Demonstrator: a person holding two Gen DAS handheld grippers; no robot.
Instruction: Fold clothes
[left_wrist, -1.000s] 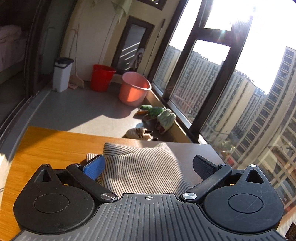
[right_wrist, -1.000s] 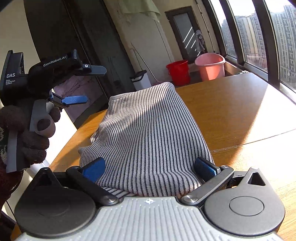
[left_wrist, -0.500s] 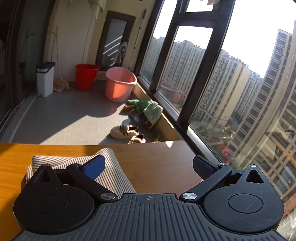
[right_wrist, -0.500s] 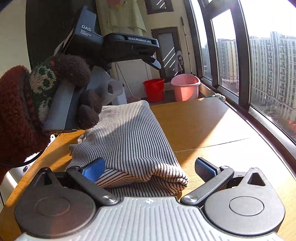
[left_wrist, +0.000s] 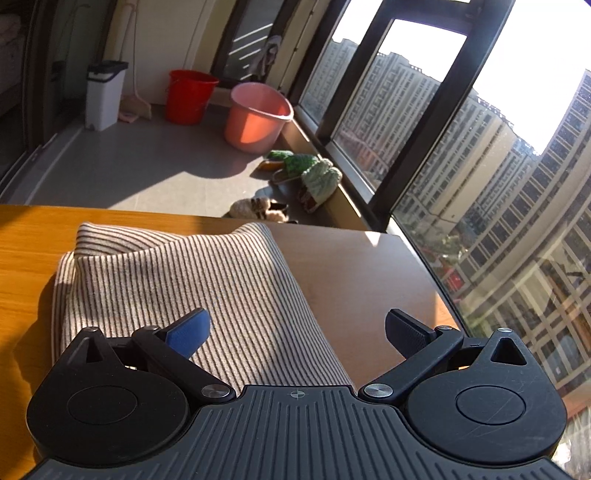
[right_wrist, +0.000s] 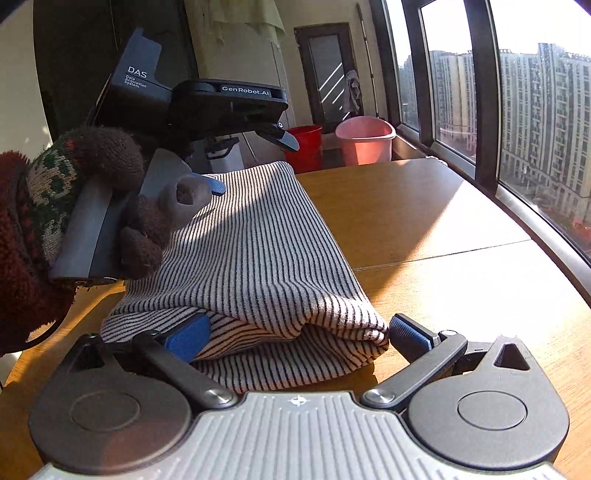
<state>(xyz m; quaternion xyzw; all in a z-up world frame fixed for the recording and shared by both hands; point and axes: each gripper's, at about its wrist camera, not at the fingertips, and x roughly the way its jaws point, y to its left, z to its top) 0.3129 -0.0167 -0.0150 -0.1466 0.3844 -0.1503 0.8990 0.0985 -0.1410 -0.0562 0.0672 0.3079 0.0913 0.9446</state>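
Since half a second ago you are swinging your left hand-held gripper (left_wrist: 297, 326) back over the folded black-and-cream striped knit garment (left_wrist: 192, 280), which is again filling the left wrist view as it lies on the wooden surface (left_wrist: 26, 236). This gripper is hanging wide open, grasping nothing. Your right hand-held gripper (right_wrist: 299, 336) is sitting released, its blue pads (right_wrist: 186, 338) bracketing the garment's near folded edge, closer than before.
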